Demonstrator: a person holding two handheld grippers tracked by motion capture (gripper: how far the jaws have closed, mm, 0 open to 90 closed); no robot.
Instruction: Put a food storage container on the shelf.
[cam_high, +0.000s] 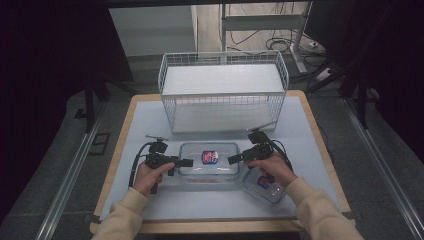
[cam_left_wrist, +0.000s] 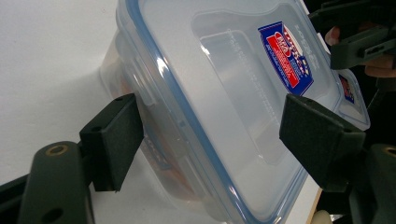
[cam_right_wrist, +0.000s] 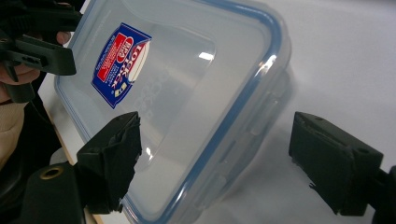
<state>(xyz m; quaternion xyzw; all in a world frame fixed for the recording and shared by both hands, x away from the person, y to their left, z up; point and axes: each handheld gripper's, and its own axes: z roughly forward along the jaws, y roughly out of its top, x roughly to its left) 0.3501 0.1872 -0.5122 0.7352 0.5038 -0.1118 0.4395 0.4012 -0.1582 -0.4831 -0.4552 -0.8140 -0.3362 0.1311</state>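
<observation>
A clear plastic container (cam_high: 208, 160) with a blue-rimmed lid and a red and blue label lies at the table's middle front. My left gripper (cam_high: 187, 162) reaches in level at its left end, and my right gripper (cam_high: 232, 159) at its right end. In the left gripper view the container (cam_left_wrist: 224, 102) runs between the jaws of the left gripper (cam_left_wrist: 215, 116). One pad (cam_left_wrist: 116, 140) sits at the side wall and the other over the lid, with no squeeze showing. In the right gripper view the right gripper (cam_right_wrist: 219, 130) straddles the container's (cam_right_wrist: 187, 93) rim, and one pad (cam_right_wrist: 334, 158) stands clear of it.
A smaller lidded container (cam_high: 264, 186) lies under the right hand near the table's front right. A white wire basket shelf (cam_high: 223, 92) stands at the back of the table. Dark floor and rails surround the table.
</observation>
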